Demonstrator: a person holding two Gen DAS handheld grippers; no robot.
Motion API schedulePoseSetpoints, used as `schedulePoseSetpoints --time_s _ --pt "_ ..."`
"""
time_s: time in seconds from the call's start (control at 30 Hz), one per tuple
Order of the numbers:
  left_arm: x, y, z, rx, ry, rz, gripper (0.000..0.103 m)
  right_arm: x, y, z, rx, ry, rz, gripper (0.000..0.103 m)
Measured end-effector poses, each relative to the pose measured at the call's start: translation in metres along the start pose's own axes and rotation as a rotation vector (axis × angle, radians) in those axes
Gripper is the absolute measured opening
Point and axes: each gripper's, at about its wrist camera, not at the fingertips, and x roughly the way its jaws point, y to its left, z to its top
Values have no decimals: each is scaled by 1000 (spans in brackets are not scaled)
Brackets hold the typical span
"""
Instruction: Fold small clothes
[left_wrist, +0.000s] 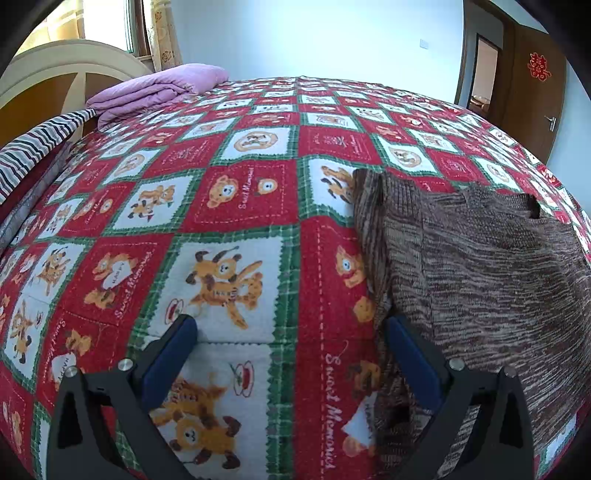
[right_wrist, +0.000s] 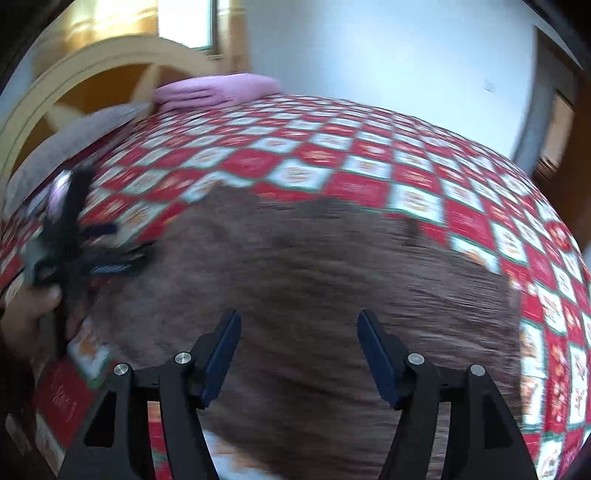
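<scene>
A brown marled knitted garment (left_wrist: 480, 266) is seen spread flat on the red, white and green teddy-bear patchwork bedspread (left_wrist: 229, 229), lying to the right in the left wrist view and filling the near middle of the right wrist view (right_wrist: 314, 295). The left gripper (left_wrist: 290, 328) is held wide apart, with nothing between its blue-padded fingers (left_wrist: 177, 354); its right finger sits at the garment's left edge (touching or just above cannot be told). The right gripper (right_wrist: 299, 332) is likewise held apart over the middle of the knit, nothing clamped, though that view is badly blurred. At the far left corner of the bed a folded lilac blanket (left_wrist: 159, 88) is seen, beside a cream and orange headboard (left_wrist: 55, 74). A brown wooden door (left_wrist: 535, 92) is seen far right.
</scene>
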Motion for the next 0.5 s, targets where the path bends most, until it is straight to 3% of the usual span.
schedulePoseSetpoints --time_s 0.27,0.5 --pt "0 3 2 -11 10 -21 103 11 72 -30 -151 12 31 66" --pt "1 -2 5 13 14 -17 103 4 126 -47 -326 -39 16 66"
